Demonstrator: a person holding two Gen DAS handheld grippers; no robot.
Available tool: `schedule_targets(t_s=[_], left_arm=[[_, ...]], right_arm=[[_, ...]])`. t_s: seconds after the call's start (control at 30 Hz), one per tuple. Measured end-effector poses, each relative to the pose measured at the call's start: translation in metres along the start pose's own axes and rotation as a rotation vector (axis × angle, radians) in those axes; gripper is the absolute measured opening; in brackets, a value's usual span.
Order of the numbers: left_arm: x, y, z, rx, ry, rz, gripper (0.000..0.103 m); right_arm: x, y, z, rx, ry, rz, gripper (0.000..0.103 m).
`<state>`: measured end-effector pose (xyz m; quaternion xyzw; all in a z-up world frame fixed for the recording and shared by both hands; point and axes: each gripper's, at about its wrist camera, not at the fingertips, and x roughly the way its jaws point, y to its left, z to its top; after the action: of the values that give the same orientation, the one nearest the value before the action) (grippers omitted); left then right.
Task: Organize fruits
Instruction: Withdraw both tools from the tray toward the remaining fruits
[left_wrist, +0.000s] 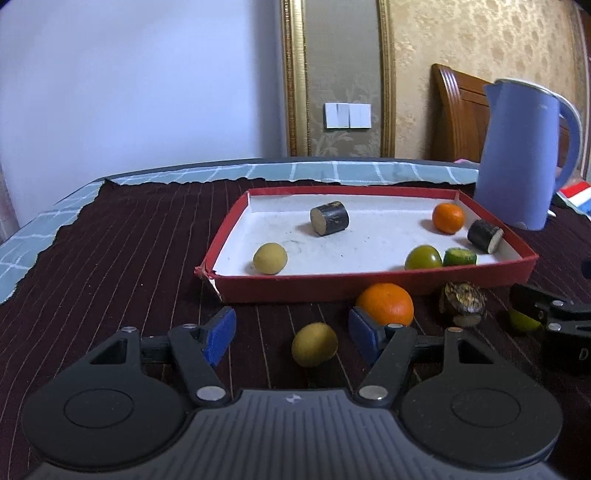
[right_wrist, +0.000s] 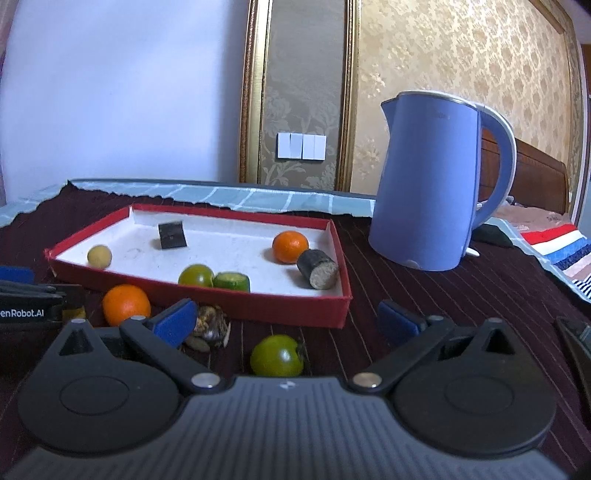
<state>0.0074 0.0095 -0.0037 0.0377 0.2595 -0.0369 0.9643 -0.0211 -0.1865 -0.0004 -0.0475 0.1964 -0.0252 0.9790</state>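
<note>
A red-walled tray with a white floor lies on a dark striped cloth that covers the tabletop, and a blue electric kettle stands upright just beyond the tray's far right corner. Inside the tray are a yellow-green round fruit near the front left, a small orange toward the back right, a green tomato-like fruit touching a cut green piece along the front wall, and two dark cylindrical pieces, one at the back and one by the right wall. In front of the tray, on the cloth, lie a larger orange, a brown dried husk-like thing, a yellow-green fruit and a green round fruit. The left gripper hovers low over the cloth with its blue-padded fingers apart; the yellow-green fruit sits between them, untouched, and the right-hand pad is just beside the larger orange. The right gripper is spread wide, holding nothing, with the green round fruit lying between its fingers and the husk just behind its left pad.
</note>
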Motion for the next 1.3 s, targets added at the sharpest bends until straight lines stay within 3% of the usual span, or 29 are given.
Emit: schedule_targets(t_s=[0.2, 0.33, 0.5, 0.63, 0.8, 0.9, 1.07, 1.3], left_arm=[[0.007, 0.003, -0.008, 0.033, 0.030, -0.002, 0.067], [0.013, 0.005, -0.009, 0.018, 0.060, -0.021, 0.067], [0.019, 0.007, -0.009, -0.008, 0.077, -0.023, 0.067], [0.022, 0.004, -0.009, 0.006, 0.089, -0.016, 0.067], [0.024, 0.009, -0.009, -0.017, 0.095, -0.058, 0.067], [0.023, 0.008, -0.010, -0.010, 0.092, -0.061, 0.067], [0.022, 0.005, -0.010, 0.005, 0.090, -0.059, 0.067], [0.021, -0.002, -0.010, 0.044, 0.081, -0.026, 0.069]], right_arm=[[0.007, -0.001, -0.009, -0.016, 0.088, -0.016, 0.103], [0.008, -0.002, -0.012, -0.012, 0.102, -0.006, 0.103], [0.024, 0.000, -0.013, -0.039, 0.221, -0.029, 0.103], [0.023, -0.007, -0.014, 0.008, 0.198, 0.035, 0.103], [0.028, -0.013, -0.014, 0.070, 0.226, 0.026, 0.103], [0.030, -0.017, -0.015, 0.104, 0.229, -0.014, 0.093], [0.030, -0.009, -0.014, 0.052, 0.229, -0.040, 0.081], [0.030, -0.008, -0.013, 0.039, 0.212, 0.007, 0.061]])
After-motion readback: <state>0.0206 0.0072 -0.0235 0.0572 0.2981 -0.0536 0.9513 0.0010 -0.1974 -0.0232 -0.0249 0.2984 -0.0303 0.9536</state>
